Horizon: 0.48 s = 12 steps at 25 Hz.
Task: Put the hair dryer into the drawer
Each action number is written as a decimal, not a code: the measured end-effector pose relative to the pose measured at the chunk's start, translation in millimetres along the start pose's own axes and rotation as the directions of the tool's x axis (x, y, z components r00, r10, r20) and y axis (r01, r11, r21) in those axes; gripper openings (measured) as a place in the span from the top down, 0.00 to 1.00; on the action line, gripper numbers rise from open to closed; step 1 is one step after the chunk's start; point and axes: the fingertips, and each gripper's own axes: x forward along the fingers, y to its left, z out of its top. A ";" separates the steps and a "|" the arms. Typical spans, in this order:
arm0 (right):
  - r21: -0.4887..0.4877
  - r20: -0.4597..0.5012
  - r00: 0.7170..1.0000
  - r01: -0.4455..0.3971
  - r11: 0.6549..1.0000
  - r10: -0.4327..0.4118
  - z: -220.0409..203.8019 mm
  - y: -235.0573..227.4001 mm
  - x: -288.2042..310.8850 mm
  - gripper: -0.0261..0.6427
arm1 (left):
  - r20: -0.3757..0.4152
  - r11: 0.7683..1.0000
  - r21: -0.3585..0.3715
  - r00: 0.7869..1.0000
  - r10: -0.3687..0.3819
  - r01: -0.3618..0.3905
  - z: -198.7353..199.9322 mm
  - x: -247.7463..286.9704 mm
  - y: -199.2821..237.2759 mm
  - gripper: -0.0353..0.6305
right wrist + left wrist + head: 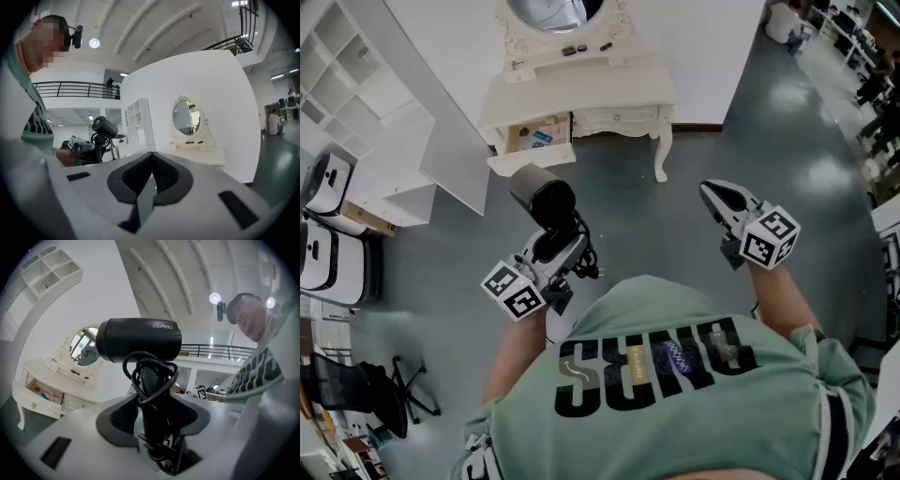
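A person stands on the grey floor with the left gripper [551, 246] clamped on the handle of the black hair dryer [542, 195], its cord looped round the handle and its barrel just above the jaws. Off to the side, the right gripper [720, 199] is closed on nothing. Well ahead of both grippers, the drawer [530, 161] of the white dressing table [581, 94] is pulled out, with small items inside. The pick-up looks done; carrying it over, lowering it in and letting go are left.
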 end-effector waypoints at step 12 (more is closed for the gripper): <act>-0.013 0.005 1.000 -0.025 1.000 0.025 10.2 8.5 -4.0 0.97 | -0.003 1.000 0.006 1.000 -0.002 0.002 0.8 3.1 -11.0 0.63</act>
